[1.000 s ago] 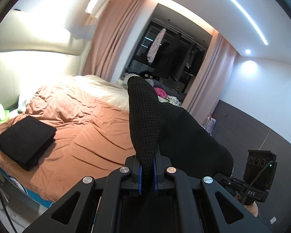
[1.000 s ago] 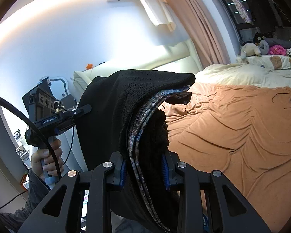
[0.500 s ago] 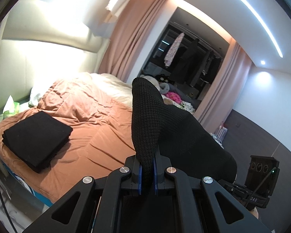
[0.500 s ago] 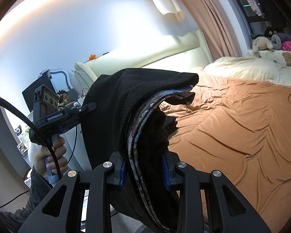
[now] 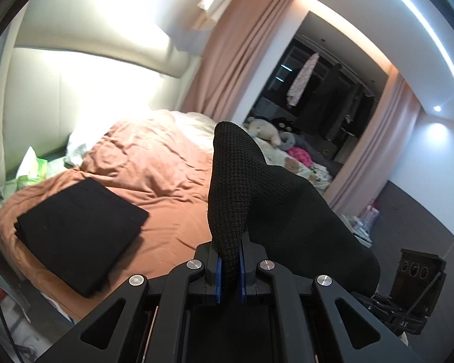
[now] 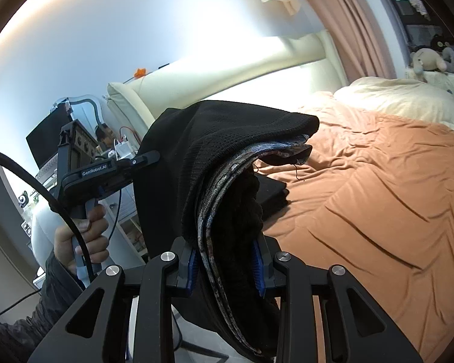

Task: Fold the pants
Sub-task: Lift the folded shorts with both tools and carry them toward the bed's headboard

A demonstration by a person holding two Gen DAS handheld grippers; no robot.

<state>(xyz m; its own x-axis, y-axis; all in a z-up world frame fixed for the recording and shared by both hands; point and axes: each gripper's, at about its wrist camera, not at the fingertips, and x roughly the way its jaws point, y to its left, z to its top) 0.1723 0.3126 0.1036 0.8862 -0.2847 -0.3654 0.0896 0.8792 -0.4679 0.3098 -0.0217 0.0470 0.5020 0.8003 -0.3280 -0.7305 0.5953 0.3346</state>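
Black knit pants [image 5: 242,199] hang in the air between both grippers, above the near edge of the bed. My left gripper [image 5: 228,275] is shut on a thin fold of the fabric, which stands up from its blue pads. My right gripper [image 6: 225,266] is shut on a thick bunch of the pants [image 6: 227,157], where a grey-blue patterned waistband shows among the black layers. In the right wrist view the left gripper's body [image 6: 106,172] reaches the cloth from the left, held by a hand [image 6: 81,236].
An orange duvet [image 6: 378,187] covers the bed. A folded black garment [image 5: 78,230] lies on its near left corner. Tissues and a green pack [image 5: 33,166] sit by the headboard. Soft toys [image 5: 266,130] lie at the far side. A nightstand with a mirror [image 6: 75,121] stands left.
Both grippers have carried the pants sideways toward the bed's near corner. The folded black garment and the headboard have come closer and larger in view. Both grips are unchanged.
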